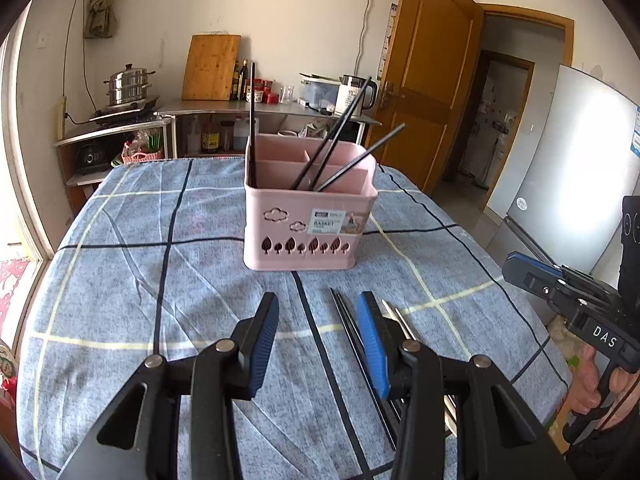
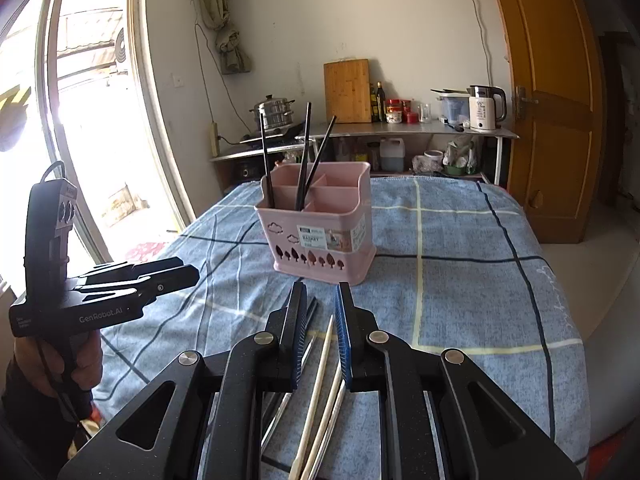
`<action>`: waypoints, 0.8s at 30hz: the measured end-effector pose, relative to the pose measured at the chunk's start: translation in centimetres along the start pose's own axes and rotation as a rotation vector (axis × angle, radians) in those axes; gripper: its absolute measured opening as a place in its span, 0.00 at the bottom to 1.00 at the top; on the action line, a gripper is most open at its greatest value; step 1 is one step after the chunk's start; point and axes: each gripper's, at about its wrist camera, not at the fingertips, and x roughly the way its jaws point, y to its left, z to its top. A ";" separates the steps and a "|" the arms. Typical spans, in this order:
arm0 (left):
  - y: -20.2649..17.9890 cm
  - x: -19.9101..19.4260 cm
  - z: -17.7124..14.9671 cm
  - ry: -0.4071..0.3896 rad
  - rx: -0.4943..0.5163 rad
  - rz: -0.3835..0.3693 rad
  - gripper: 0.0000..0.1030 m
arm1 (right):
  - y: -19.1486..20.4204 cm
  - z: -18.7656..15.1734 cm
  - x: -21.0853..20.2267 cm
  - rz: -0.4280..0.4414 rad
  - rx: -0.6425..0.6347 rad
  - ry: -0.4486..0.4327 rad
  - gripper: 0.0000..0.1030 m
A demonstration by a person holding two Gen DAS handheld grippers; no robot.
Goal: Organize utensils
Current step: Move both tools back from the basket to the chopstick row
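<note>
Left wrist view — pink basket [image 1: 310,216] stands mid-tabletop [image 1: 120,300], clear cloth on every side, far edge just behind it. Four black chopsticks [image 1: 320,156] upright or leaning inside. Left gripper [image 1: 318,344]: jaws apart, nothing between; loose black chopsticks [image 1: 348,320] lie beside its right finger.

Right wrist view — right gripper [image 2: 320,332]: jaws narrowly apart over two pale chopsticks [image 2: 320,364] and metal ones [image 2: 280,412] lying flat, not pinched. Three black sticks countable in the basket here.
</note>
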 end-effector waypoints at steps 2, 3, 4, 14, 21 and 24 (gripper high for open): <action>-0.3 0.4 -0.9 0.020 -0.002 -0.003 0.41 | 0.1 -0.9 0.2 -0.004 0.003 0.018 0.14; -0.4 0.6 -1.4 0.029 -0.006 -0.008 0.41 | 0.0 -1.3 0.4 -0.006 0.006 0.027 0.14; -0.5 0.9 -1.7 0.041 -0.008 -0.013 0.41 | 0.0 -1.6 0.5 -0.005 0.010 0.036 0.14; -1.5 3.8 -3.9 0.140 -0.003 -0.019 0.41 | -1.1 -4.4 2.1 0.003 0.073 0.122 0.14; -2.2 6.6 -4.7 0.219 -0.005 -0.024 0.40 | -1.5 -4.9 2.5 0.005 0.082 0.142 0.14; -2.7 7.7 -5.0 0.246 0.002 -0.018 0.36 | -1.7 -5.0 2.8 0.004 0.086 0.150 0.14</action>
